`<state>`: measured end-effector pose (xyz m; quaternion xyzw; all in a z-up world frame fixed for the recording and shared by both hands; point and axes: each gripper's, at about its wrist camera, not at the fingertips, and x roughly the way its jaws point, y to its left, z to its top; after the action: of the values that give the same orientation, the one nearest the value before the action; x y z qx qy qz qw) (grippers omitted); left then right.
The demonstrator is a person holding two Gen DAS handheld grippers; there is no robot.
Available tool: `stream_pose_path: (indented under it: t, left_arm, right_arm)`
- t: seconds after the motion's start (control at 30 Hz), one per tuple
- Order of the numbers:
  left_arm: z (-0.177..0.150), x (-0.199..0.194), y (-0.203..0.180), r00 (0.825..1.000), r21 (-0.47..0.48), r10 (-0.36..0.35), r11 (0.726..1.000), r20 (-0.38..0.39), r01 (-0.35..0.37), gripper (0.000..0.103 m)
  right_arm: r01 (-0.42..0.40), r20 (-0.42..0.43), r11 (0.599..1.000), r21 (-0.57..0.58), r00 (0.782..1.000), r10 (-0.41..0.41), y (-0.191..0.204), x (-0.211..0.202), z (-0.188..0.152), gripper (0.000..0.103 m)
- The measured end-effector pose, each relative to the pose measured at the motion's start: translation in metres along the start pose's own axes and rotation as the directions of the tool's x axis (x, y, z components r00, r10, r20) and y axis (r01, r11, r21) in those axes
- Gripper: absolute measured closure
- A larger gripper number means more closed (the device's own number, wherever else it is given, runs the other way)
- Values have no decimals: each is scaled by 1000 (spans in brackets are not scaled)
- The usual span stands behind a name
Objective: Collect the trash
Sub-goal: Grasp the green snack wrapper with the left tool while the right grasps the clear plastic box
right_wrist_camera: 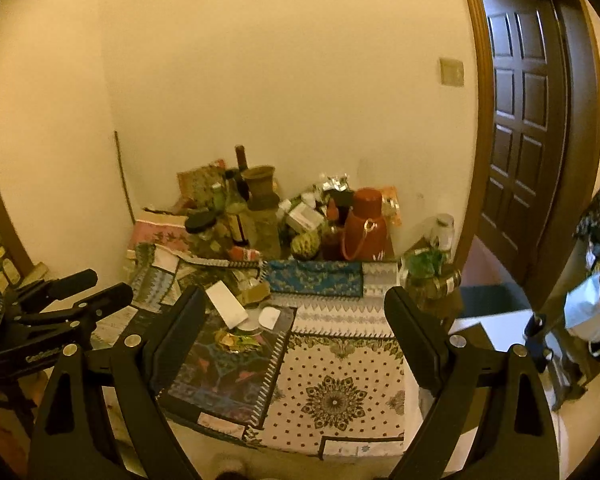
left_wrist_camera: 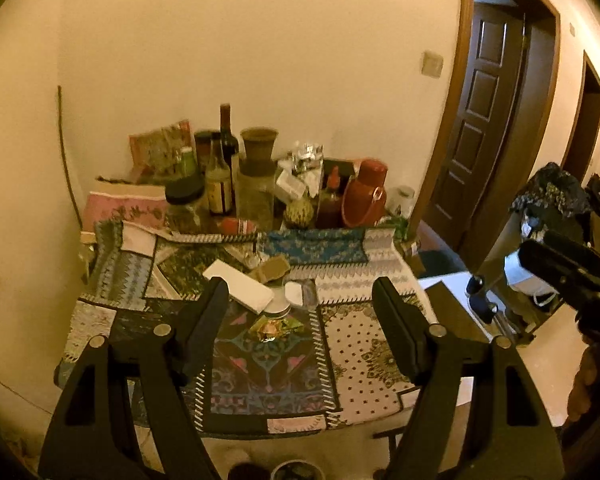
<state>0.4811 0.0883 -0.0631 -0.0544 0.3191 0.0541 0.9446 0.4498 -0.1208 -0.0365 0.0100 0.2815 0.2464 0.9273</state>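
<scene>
Crumpled gold wrapper (left_wrist_camera: 274,326) on patchwork table (left_wrist_camera: 364,352), lidded jar (left_wrist_camera: 184,204) behind, both hand-held grippers wide open, empty

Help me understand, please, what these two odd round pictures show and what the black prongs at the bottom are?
Each picture comes from a fisheye camera on a handheld gripper; a person carries one in each hand. The black prongs are its fingers. The left gripper and the right gripper are both open and hold nothing. Below lies a table under a patterned cloth. On it are crumpled shiny wrappers, a white flat box, and, by the wall, bottles and a red flask.
</scene>
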Motion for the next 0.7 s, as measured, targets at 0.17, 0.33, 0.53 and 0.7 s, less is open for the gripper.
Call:
stream_pose_path:
  t: [0.17, 0.33, 0.53, 0.7]
  left_arm:
    - [-2, 61, 25, 995, 48, -27, 998, -97, 32, 30]
    - [-15, 131, 50, 962, 50, -80, 994, -259, 96, 30]
    - [-44, 205, 58, 903, 69, -128, 983, -410, 171, 30]
    - [-68, 257, 54, 878, 145, -91, 973, -471, 179, 30]
  right_arm:
    - [57, -60, 998, 41, 997, -54, 4, 34, -6, 14]
    - [108, -182, 990, 90, 979, -90, 3, 89, -12, 14]
    - [156, -316, 978, 138, 943, -106, -3, 151, -31, 14]
    - [168, -399, 965, 201, 914, -76, -12, 195, -48, 14]
